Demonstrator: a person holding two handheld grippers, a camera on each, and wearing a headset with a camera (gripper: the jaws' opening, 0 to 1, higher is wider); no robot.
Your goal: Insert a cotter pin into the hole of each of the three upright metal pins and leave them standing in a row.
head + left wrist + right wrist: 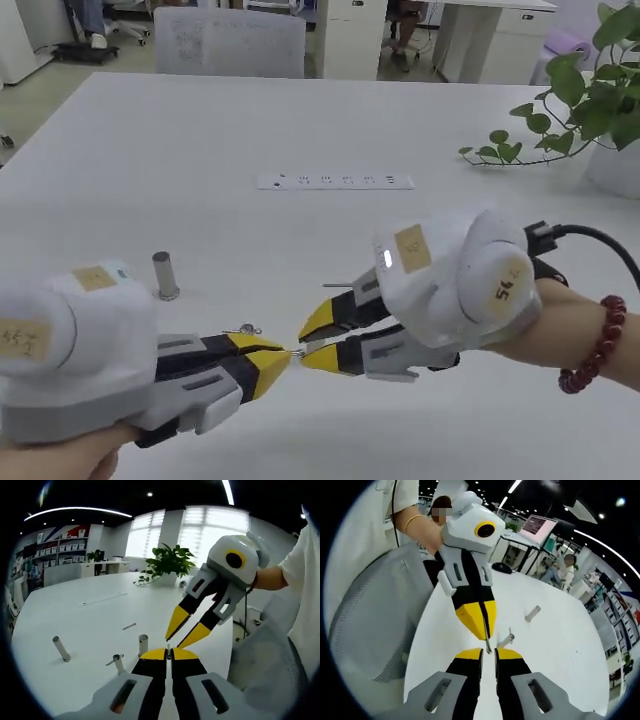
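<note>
Above the table (pixel 300 120), our left gripper (pixel 169 654) pinches the cotter pin (pixel 168 647); our right gripper (pixel 173 641), jaws parted, could knock it loose

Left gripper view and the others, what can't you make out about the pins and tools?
Every view: sliver in the left tool, too small to identify.
Left gripper view: holes in the metal pins, too small.
Head view: small pin, lower part hidden behind the left tool.
Left gripper view: whether the right tool touches the sliver, unclear.
</note>
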